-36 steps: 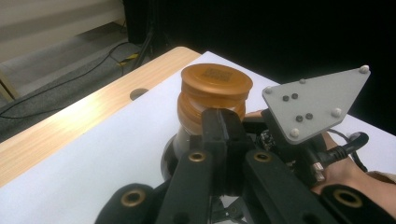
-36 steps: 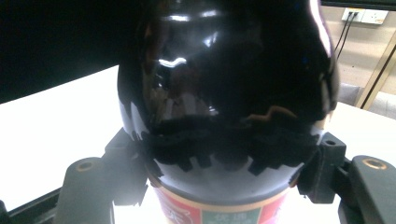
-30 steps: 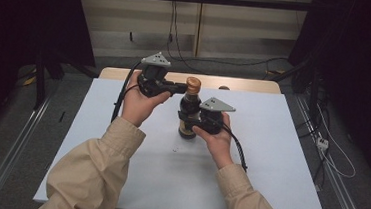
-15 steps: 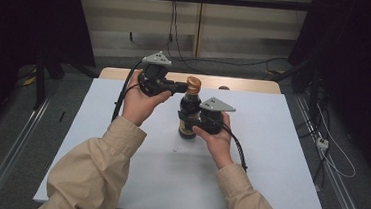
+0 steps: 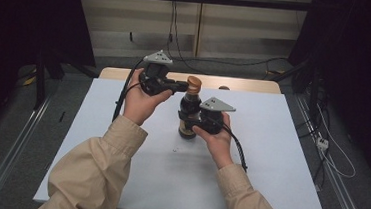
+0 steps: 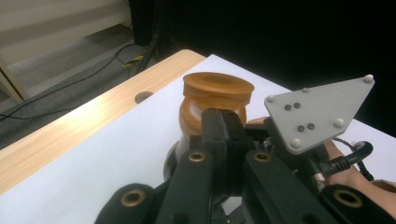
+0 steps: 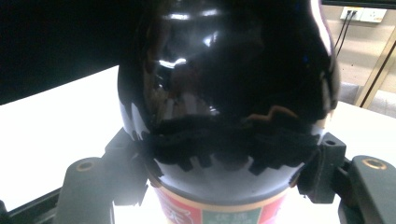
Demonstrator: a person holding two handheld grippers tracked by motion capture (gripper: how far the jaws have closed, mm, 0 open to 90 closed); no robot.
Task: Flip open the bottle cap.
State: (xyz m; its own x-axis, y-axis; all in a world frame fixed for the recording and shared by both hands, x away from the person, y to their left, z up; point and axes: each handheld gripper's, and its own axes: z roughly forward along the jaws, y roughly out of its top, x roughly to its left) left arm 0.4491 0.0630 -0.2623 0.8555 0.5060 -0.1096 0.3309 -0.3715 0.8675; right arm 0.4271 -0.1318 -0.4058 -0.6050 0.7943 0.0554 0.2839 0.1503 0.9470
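White matte tabletop [image 5: 95,142] with wooden far edge, glossy dark bottle [image 5: 189,116] upright near centre, right gripper [image 5: 198,122] clamped around its rounded body, left gripper [image 5: 181,87] closed against its ridged amber cap [image 6: 218,93], bare surface on all sides.

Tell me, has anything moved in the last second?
Nothing visibly changed. The left gripper is at the bottle's orange cap, jaws together against the collar below it, and the right gripper clamps the dark bottle, which stands upright on the table, as before.
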